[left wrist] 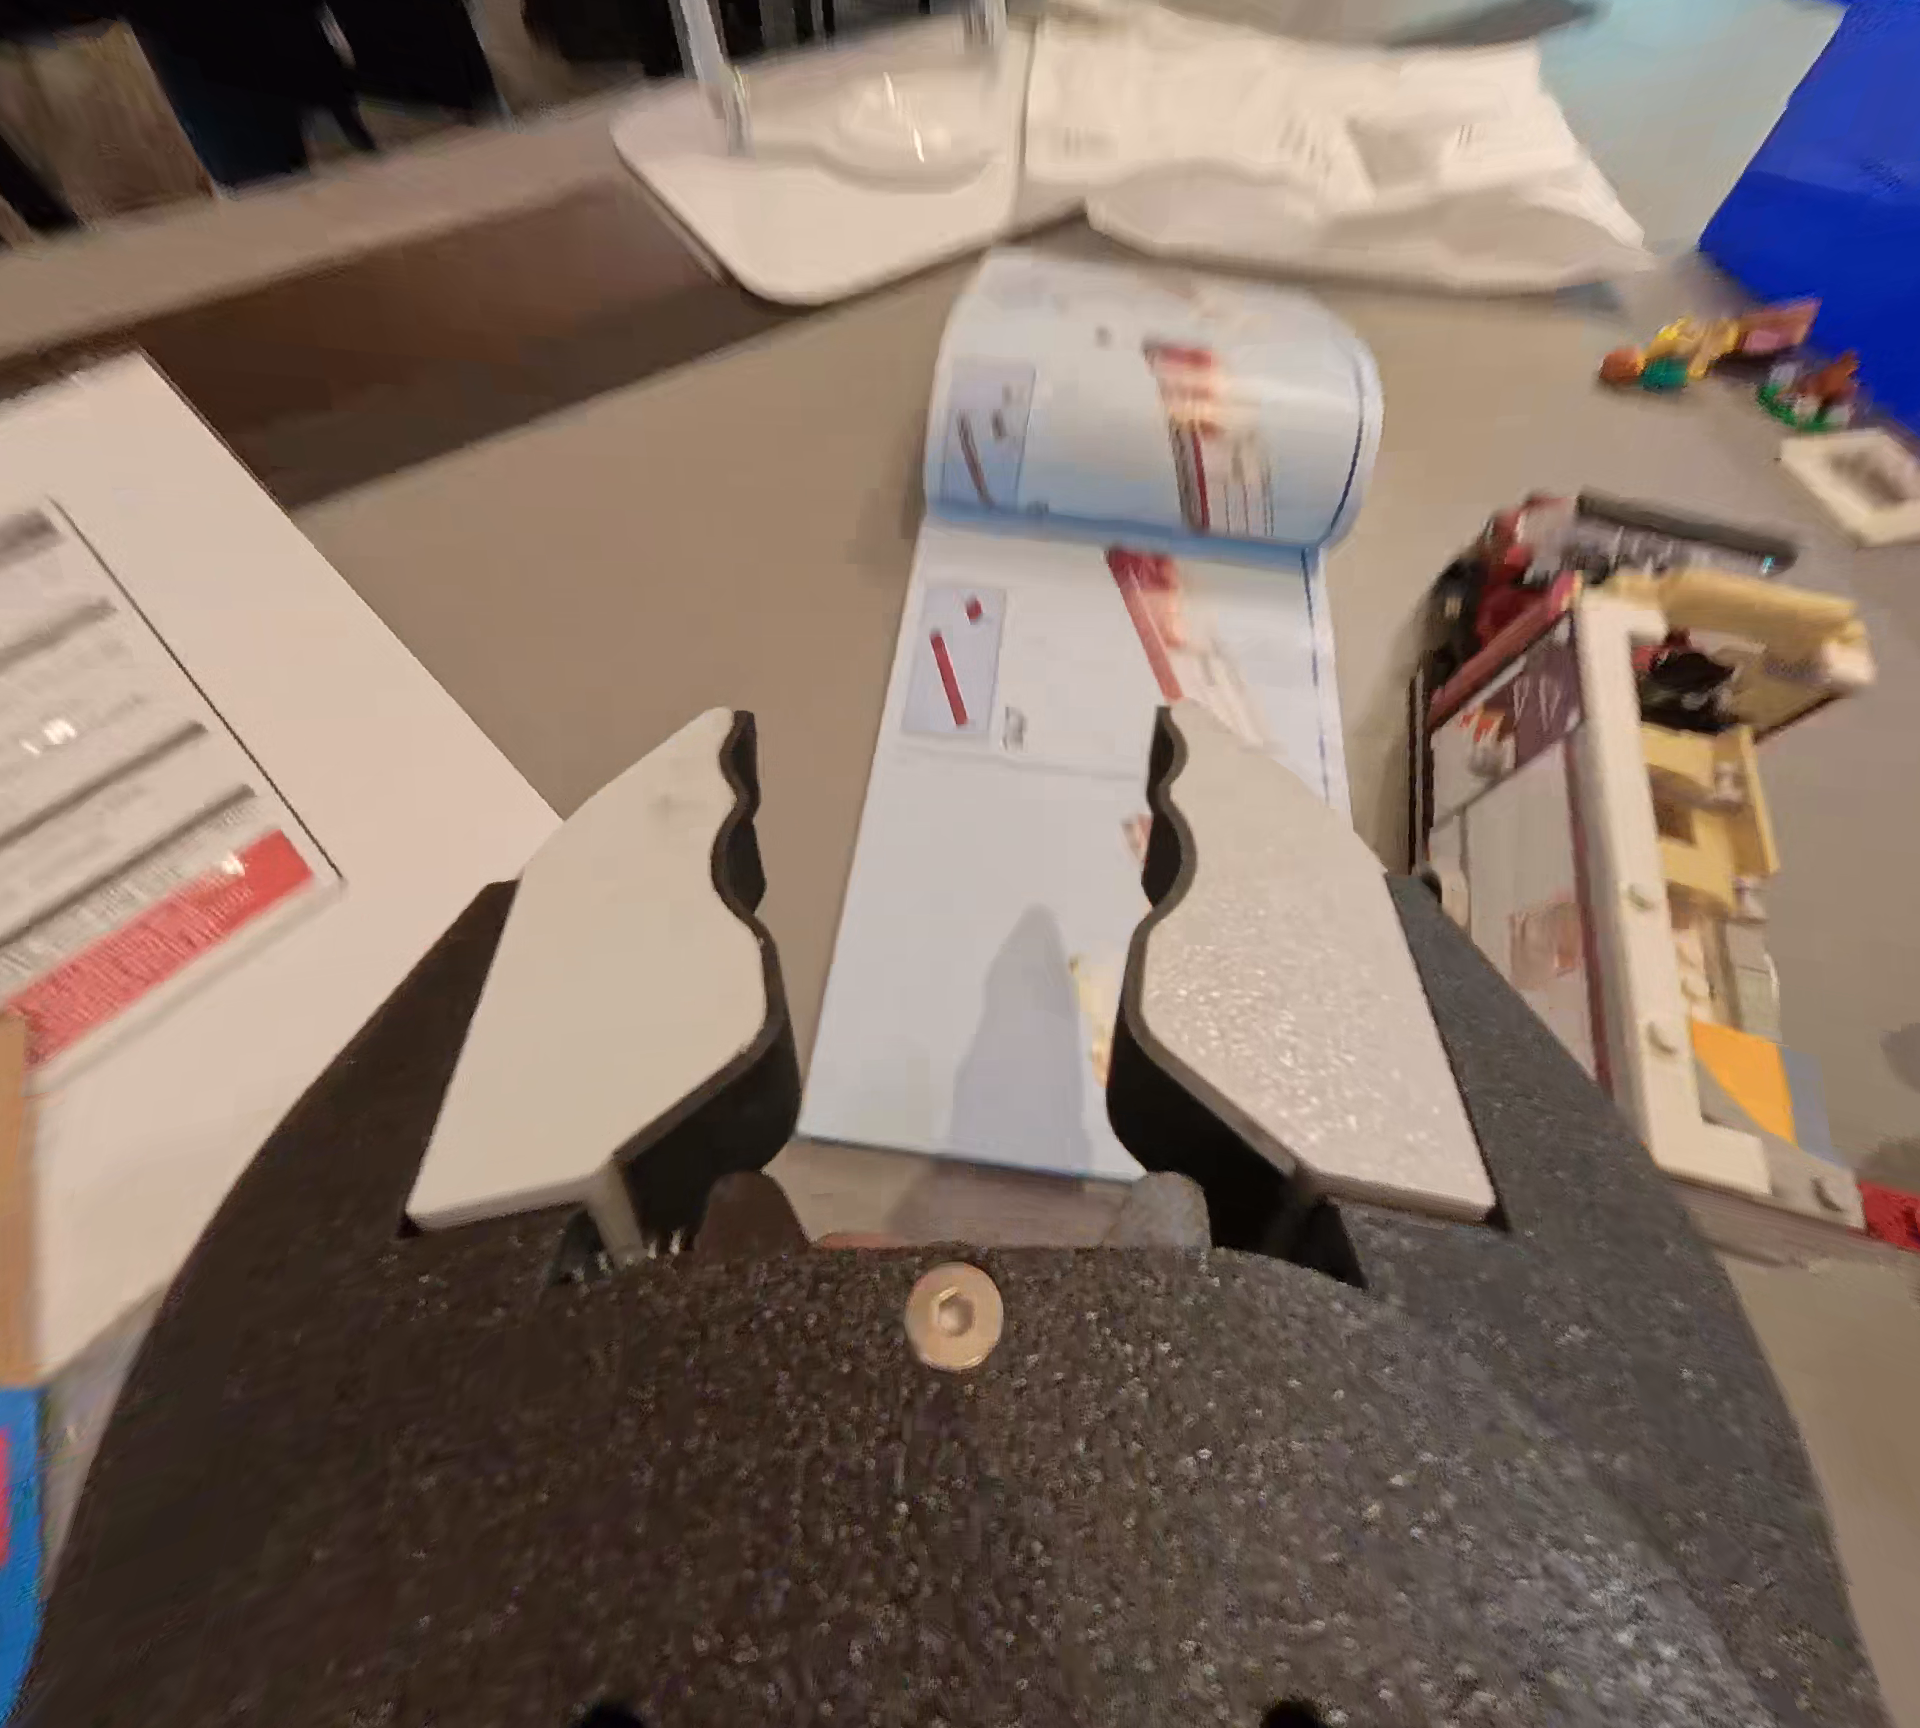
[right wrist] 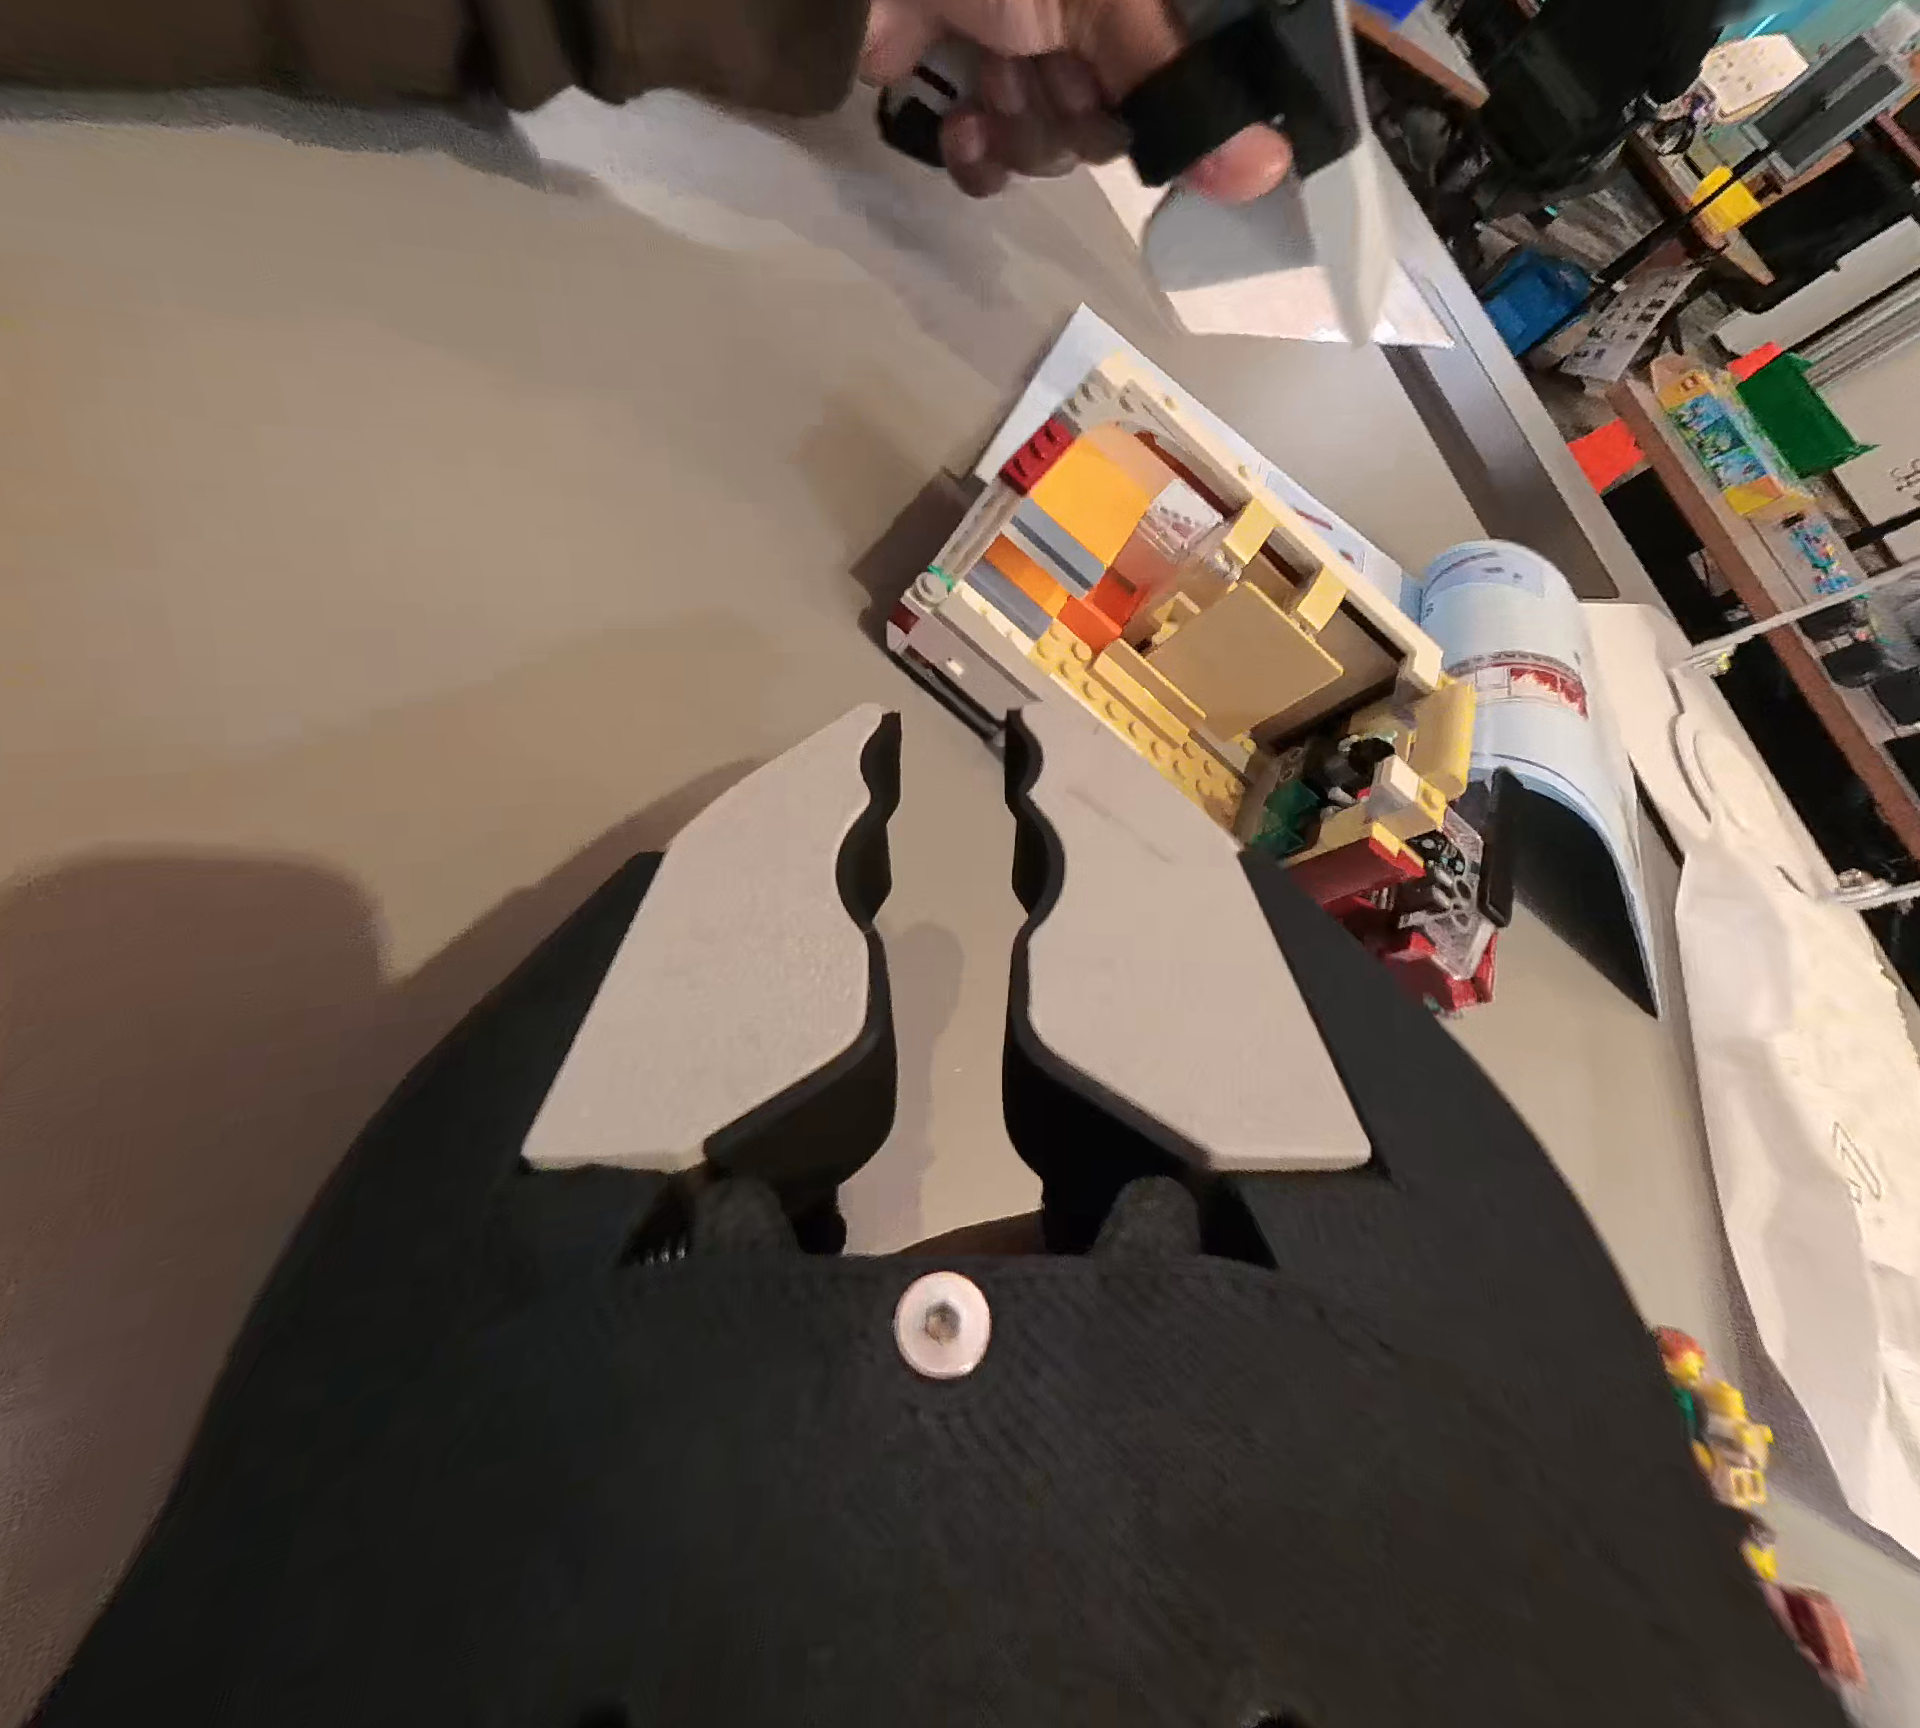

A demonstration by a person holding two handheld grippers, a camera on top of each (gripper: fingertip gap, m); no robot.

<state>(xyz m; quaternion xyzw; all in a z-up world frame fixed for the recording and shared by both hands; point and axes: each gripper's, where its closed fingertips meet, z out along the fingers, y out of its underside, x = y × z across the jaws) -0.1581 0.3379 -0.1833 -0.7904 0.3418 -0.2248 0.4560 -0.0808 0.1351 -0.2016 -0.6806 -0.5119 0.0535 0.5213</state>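
- My left gripper (left wrist: 951, 722): jaws spread wide, nothing between the pads. It hangs above the open instruction booklet (left wrist: 1101, 743), which lies flat on the grey table (left wrist: 623, 535) with its far pages curled over in a roll.
- My right gripper (right wrist: 951, 728): jaws at a narrow gap, only bare table showing between them, nothing gripped. Fingertips sit just beside the near corner of the brick-built model (right wrist: 1164, 608); can't tell if the right tip touches it.
- The model lies beside the booklet, partly on one of its pages. Tan, yellow and orange plates, dark red parts at one end.
- Handling, my read: the model is light and rigid, but stud-joined, so a squeeze or twist on the small add-ons could pop pieces off. Best hold looks like across the long straight frame walls, not the cluttered red end.
- Booklet: thin, limp paper, likely slips on the table; take an edge.
- Nearby: white box (left wrist: 208, 743), crumpled white paper bag (left wrist: 1299, 140), small minifigures (left wrist: 1714, 359), blue bin (left wrist: 1849, 151).
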